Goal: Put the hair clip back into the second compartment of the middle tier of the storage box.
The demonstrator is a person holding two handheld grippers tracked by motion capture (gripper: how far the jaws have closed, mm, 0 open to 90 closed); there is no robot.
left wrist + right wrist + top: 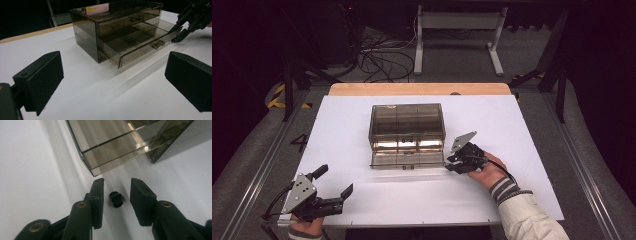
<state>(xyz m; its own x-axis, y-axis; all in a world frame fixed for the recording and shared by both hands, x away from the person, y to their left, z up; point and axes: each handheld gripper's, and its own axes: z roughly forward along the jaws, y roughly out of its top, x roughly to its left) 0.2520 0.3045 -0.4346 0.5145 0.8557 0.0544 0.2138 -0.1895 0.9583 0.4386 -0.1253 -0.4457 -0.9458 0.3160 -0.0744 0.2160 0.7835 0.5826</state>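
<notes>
A smoky see-through drawer box (407, 120) stands mid-table on the white board (512, 130). Its lower drawer (406, 159) is pulled out toward me; the upper drawer with two small knobs (137, 18) is pushed in. My right gripper (447, 162) lies low at the drawer's front right corner, held by a hand in a striped cuff. In the right gripper view its jaws (117, 182) stand open on either side of a small black part (116, 199) lying on the board, not touching it. My left gripper (335, 180) sits wide open at the near left, holding nothing.
A wooden table edge (419, 89) runs along the far side. Beyond it are a white desk frame (457, 30) and tangled floor cables (382, 55). Metal rails (267, 155) flank the table. The board's near edge runs right in front of my left hand.
</notes>
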